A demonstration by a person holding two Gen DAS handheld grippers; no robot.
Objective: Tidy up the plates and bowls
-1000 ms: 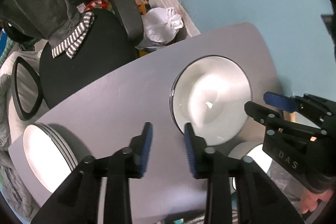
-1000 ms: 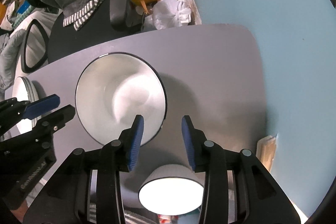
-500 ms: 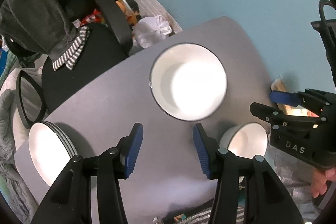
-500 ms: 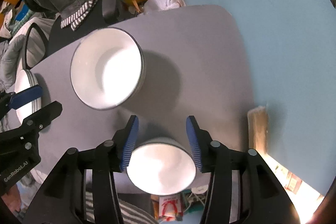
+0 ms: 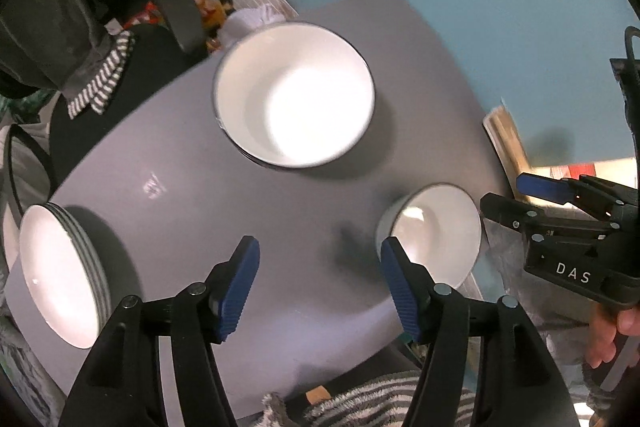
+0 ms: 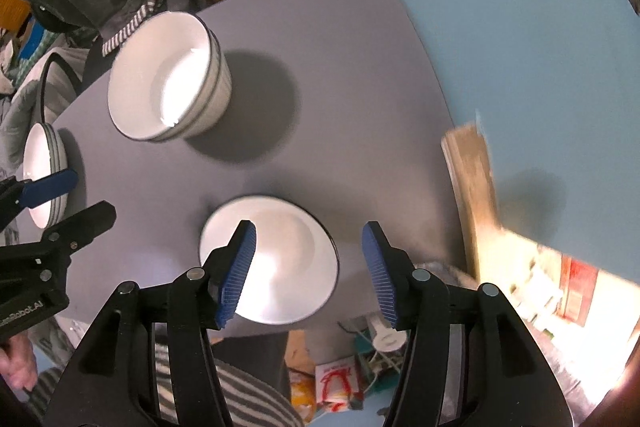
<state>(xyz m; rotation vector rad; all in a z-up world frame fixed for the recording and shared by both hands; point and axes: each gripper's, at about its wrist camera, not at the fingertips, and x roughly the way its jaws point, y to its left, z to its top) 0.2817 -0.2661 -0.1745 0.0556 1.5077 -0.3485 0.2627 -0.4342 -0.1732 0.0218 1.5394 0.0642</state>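
Right wrist view looks straight down on the grey worktop [image 6: 320, 75]: the right claw [image 6: 308, 267] hangs over the single small bowl [image 6: 276, 263] near the front edge, its jaws having just been opening, now about half spread and gripping nothing; the left pad overlaps the bowl's inside, the right pad sits outside the rim. The left claw [image 5: 320, 283] is likewise empty, jaws just opened wider, above bare worktop between the plate stack [image 5: 60, 275] and the small bowl [image 5: 432, 231]. The stack of bowls [image 6: 168, 79] stands further back, well apart from the single bowl. Judgement: the step in hand is picking up the lone bowl to nest it on the bowl stack. To do it well, straddle one wall of the rim, close firmly, lift clear before travelling, then lower centred over the stack. Obstacles: the bowl sits near the worktop edge, so a sideways nudge could tip it off; the left claw is near the path; a chair [image 5: 116, 75] with draped clothing crowds the far side.
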